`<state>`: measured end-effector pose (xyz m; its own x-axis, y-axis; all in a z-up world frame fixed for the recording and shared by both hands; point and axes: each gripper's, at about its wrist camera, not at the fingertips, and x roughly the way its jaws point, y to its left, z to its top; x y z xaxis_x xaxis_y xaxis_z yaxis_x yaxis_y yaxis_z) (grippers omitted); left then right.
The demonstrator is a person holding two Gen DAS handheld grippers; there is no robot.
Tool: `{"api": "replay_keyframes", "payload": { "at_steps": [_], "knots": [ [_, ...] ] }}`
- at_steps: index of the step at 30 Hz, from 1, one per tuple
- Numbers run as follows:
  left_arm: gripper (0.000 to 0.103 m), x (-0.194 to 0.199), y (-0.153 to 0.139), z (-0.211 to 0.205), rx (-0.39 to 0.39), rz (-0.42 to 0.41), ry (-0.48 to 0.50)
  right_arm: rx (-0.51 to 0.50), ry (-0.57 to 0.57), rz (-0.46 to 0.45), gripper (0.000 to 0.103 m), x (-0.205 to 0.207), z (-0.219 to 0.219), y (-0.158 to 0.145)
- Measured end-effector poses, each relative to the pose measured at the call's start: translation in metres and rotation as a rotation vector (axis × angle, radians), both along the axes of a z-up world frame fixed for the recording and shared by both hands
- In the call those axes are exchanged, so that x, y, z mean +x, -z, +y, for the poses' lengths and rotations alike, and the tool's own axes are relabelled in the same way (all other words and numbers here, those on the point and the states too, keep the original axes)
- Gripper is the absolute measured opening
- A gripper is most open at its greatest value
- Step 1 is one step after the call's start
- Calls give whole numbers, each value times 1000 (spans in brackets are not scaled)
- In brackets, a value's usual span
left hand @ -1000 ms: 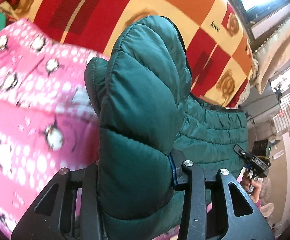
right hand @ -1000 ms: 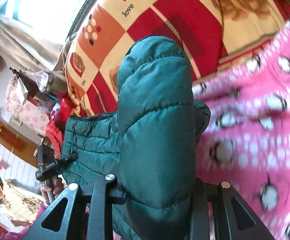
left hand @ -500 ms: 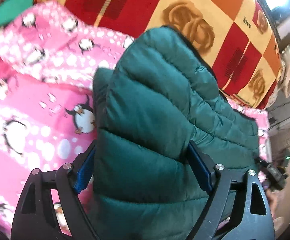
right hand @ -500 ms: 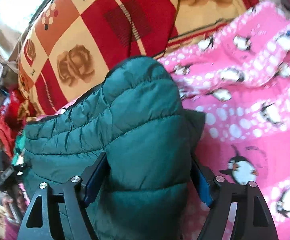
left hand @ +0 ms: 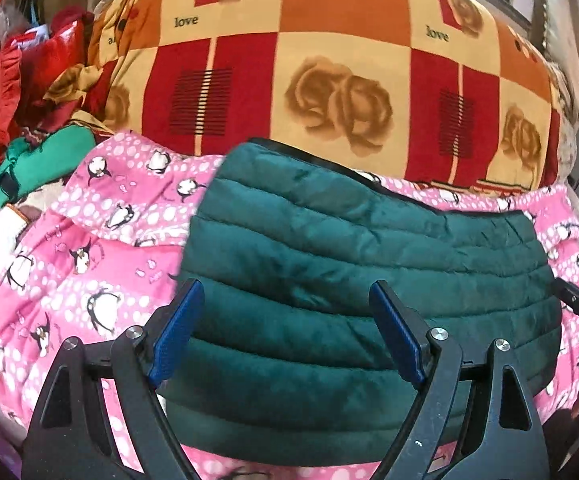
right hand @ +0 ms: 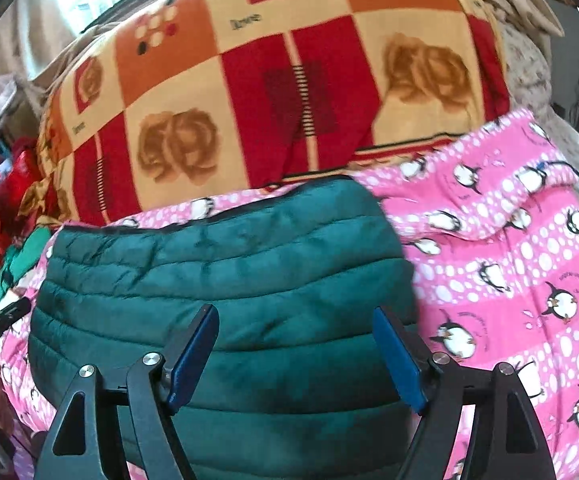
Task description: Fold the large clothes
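Left gripper [left hand: 285, 332] wide open over green puffer jacket [left hand: 353, 280], holding nothing. Right gripper [right hand: 295, 356] same, spread, empty. Jacket flat on pink penguin blanket [right hand: 529, 260].

Bright daylight, perhaps slight blur

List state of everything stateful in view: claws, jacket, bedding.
Left claw: open, released, over jacket.
Right claw: open, released, over jacket.
Green puffer jacket: folded, lying flat.
Pink penguin blanket: spread, rumpled.
Rose checked quilt: bunched behind jacket.
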<state>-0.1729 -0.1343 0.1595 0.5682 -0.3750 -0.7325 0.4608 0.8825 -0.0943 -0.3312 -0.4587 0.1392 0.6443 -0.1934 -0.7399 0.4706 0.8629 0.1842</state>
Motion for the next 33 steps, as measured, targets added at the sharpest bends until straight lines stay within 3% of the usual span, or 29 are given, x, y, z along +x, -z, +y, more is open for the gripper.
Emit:
{"api": "replay_keyframes", "payload": {
  "at_steps": [10, 18, 33],
  "knots": [
    [85, -37, 15, -25, 41, -84, -20, -68, 6, -30, 82, 4, 47, 5],
    [85, -41, 18, -27, 45, -94, -42, -102, -34, 3, 82, 13, 68, 18],
    [85, -40, 22, -27, 53, -105, -52, -117, -41, 12, 82, 18, 71, 24]
  ]
}}
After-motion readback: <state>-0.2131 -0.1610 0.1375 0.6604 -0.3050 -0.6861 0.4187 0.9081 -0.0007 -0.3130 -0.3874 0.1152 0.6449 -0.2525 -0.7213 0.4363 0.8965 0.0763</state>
